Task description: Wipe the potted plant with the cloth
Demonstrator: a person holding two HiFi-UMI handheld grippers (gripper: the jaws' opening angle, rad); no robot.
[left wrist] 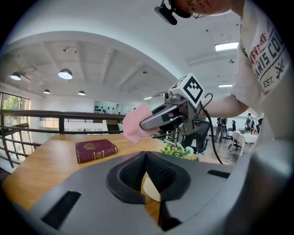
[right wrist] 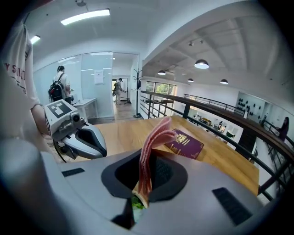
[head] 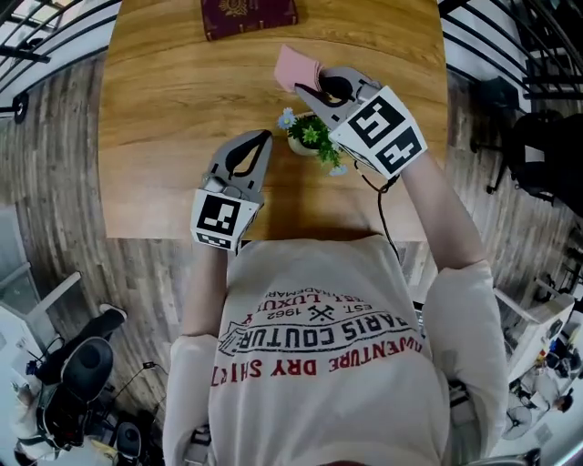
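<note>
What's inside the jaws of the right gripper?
The pink cloth, pinched and sticking up. Below it, green leaves of the potted plant peek through; the right gripper hides the pot.

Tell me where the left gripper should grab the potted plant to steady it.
Probably the pot, on its pale round wall, from the left gripper side: leaves cover the top, and the right gripper with the cloth crowds the other side.

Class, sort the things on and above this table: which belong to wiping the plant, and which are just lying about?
Job: cloth, shut in the right gripper; plant; left gripper, shut, empty.
Lying about: book on the table.
</note>
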